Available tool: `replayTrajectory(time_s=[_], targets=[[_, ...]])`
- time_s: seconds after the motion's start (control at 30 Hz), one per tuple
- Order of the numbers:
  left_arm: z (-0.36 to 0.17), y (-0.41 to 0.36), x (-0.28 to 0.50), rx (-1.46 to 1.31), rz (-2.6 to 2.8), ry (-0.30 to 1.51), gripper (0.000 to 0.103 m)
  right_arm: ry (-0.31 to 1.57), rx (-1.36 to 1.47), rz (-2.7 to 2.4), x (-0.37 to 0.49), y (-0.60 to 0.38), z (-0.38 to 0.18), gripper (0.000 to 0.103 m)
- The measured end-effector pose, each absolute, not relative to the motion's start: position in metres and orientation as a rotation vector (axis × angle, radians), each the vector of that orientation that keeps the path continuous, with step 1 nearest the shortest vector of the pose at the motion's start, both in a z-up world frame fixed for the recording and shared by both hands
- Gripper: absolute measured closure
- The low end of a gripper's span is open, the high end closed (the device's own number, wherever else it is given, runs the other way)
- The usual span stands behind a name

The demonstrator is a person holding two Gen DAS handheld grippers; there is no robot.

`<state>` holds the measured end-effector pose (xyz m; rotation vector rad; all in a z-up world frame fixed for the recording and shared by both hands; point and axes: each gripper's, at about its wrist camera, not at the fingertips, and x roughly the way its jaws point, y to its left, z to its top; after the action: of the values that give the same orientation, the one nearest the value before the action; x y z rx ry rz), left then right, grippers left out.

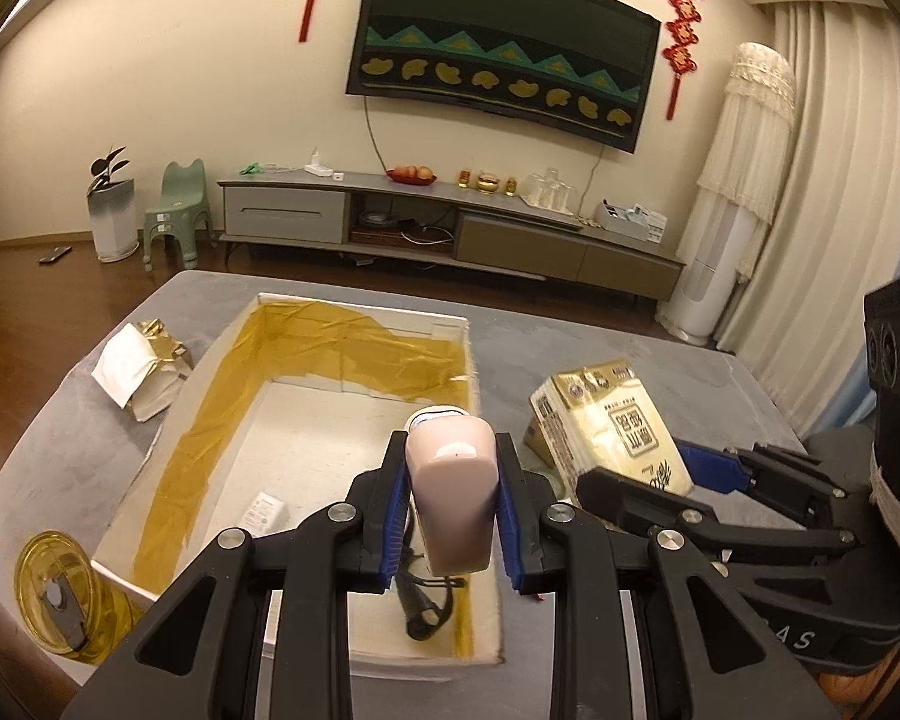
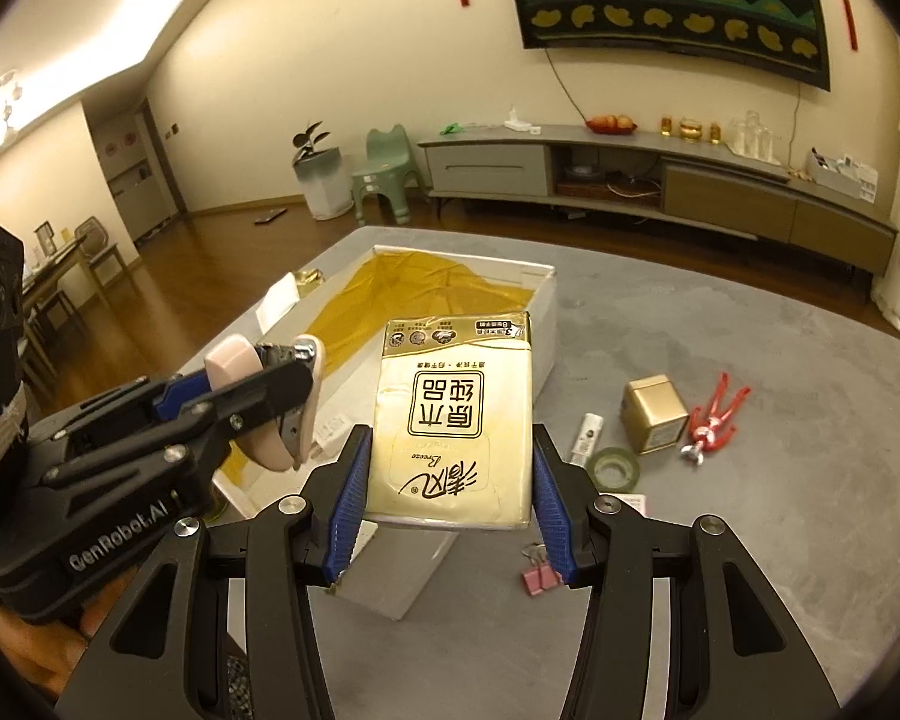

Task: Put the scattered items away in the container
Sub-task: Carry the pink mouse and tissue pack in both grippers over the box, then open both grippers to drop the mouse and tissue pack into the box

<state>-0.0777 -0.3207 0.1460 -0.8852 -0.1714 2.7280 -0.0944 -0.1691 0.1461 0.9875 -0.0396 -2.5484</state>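
Pink plastic fills your left claw (image 1: 450, 501) — it is clamped on a pale pink stapler (image 1: 452, 495) held over the open box (image 1: 354, 354), whose far wall sits at 12 o'clock. Your right claw (image 2: 450, 495) grips the tissue pack (image 2: 455, 420) by its sides — above the box's right edge, grey counter (image 2: 750, 540) beyond at 3 o'clock.

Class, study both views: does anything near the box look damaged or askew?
Yes. A crumpled, torn gold-and-white paper bag lies slumped on the grey table beside the box, whose gold lining is wrinkled and uneven.
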Motion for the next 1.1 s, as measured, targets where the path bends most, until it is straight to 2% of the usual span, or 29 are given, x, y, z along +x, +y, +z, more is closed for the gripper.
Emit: replayTrajectory(time_s=[0.8,1.1], targets=[[0.134,-0.372,-0.138,-0.973,2.783,-0.227,0.076,0.099,0.974,-2.471,-0.156,-0.221,0.123,0.050],[0.115,-0.391,-0.179,-1.097,2.756,-0.315,0.076,0.162,0.989,-2.435,-0.188,-0.235,0.114,0.050]])
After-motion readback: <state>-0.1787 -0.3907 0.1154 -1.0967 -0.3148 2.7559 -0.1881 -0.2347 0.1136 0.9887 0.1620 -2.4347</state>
